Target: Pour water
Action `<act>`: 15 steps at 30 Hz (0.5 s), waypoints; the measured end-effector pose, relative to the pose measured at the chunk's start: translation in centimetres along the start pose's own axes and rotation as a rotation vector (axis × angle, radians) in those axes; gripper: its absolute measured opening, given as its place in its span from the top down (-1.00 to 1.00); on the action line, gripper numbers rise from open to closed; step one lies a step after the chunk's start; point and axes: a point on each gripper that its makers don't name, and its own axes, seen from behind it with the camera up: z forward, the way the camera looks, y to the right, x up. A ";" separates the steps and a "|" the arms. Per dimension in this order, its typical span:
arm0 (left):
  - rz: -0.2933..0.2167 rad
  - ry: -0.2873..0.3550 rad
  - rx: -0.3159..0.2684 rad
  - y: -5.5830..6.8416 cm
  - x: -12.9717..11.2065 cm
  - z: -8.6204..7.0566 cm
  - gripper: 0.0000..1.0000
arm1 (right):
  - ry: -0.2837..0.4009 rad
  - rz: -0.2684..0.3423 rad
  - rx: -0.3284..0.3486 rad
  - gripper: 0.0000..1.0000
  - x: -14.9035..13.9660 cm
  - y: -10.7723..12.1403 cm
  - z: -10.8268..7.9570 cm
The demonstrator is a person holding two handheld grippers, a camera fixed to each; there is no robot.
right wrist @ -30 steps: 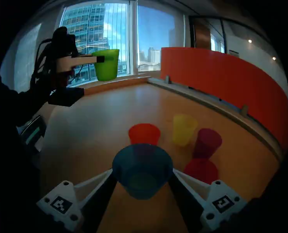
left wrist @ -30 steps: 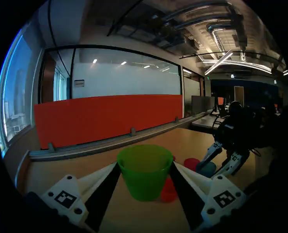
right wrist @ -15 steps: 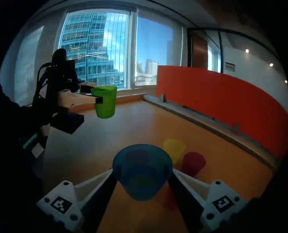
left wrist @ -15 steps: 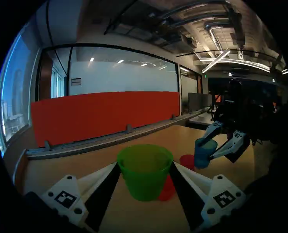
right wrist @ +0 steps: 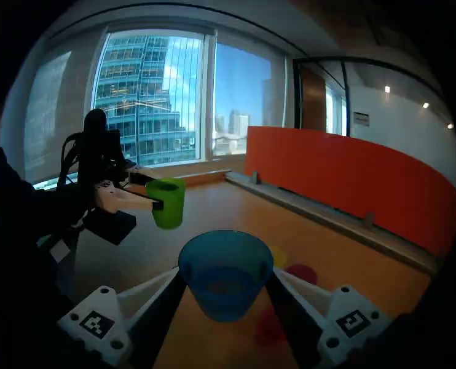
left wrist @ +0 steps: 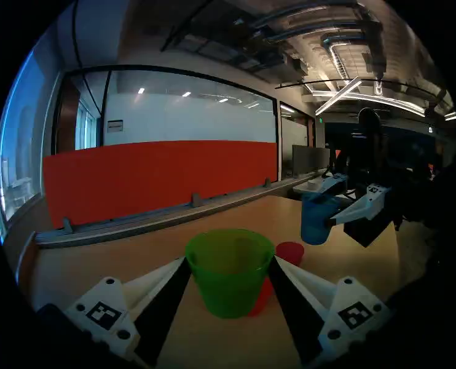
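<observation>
White two-finger grippers, black-lined, marker-tagged.
Lower centre of left gripper view: left gripper (left wrist: 228, 265), angular white plastic fingers (left wrist: 139, 292) faced in black, a black-and-white square marker (left wrist: 102, 313) and round screw holes (left wrist: 125, 334) at each base; right gripper (right wrist: 226, 273) built alike. Mid left of right gripper view: black boxy housing (right wrist: 99, 144), looping black cables (right wrist: 65, 154), dark sleeve (right wrist: 10, 209).

The right gripper (left wrist: 324, 208) lifted the blue cup (left wrist: 316, 219) off the desk (left wrist: 228, 215), well above the red cup (left wrist: 289, 251). In the right gripper view, the green cup (right wrist: 166, 203) sank lower and drew nearer.
</observation>
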 end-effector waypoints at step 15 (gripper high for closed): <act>0.007 0.006 -0.033 1.3 0.0 0.2 -0.73 | 0.123 -0.008 0.001 -0.79 4.3 -0.4 -0.1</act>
